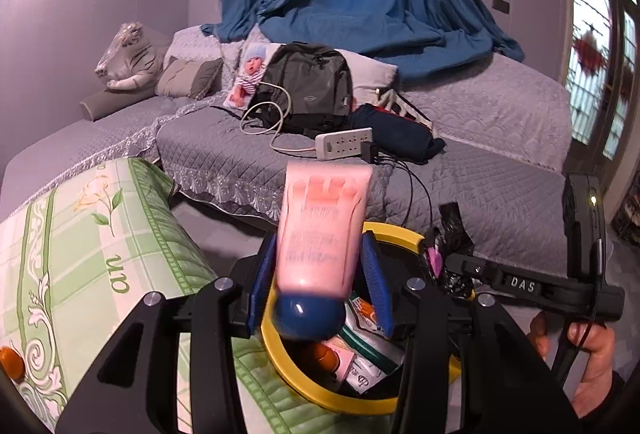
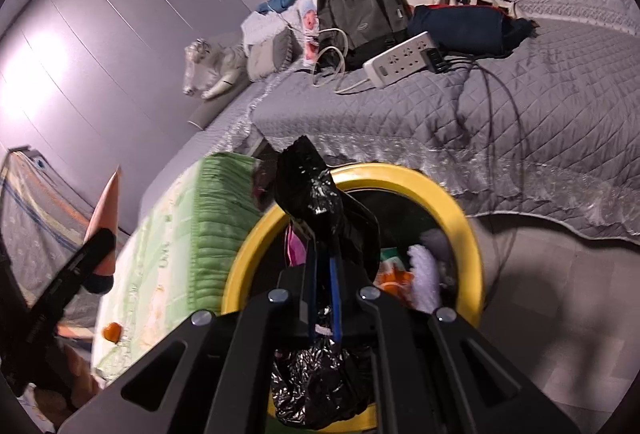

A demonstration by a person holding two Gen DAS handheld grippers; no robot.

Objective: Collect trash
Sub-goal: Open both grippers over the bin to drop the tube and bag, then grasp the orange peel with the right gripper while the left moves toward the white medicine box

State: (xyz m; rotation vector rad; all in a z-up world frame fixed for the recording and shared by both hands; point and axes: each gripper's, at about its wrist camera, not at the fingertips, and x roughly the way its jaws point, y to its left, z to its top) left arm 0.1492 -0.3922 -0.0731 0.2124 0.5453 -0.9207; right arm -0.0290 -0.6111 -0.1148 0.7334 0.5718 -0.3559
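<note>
A pink tube with a dark blue cap point(image 1: 320, 234) stands cap-down between the blue pads of my left gripper point(image 1: 318, 274), over the yellow-rimmed bin point(image 1: 404, 234). The pads sit a little apart from the tube's sides, so contact is unclear. The bin holds wrappers and packets point(image 1: 360, 350). My right gripper point(image 2: 322, 266) is shut on the black bin liner point(image 2: 316, 202), holding its edge up over the bin's yellow rim point(image 2: 452, 202). The tube and left gripper show at the left of the right wrist view point(image 2: 106, 218).
A green floral cushioned stool point(image 1: 92, 254) stands left of the bin, with a small orange item point(image 2: 111, 331) on it. Behind is a grey quilted bed point(image 1: 480, 194) with a backpack point(image 1: 312, 86), power strip point(image 1: 344, 142), cables, a doll and pillows.
</note>
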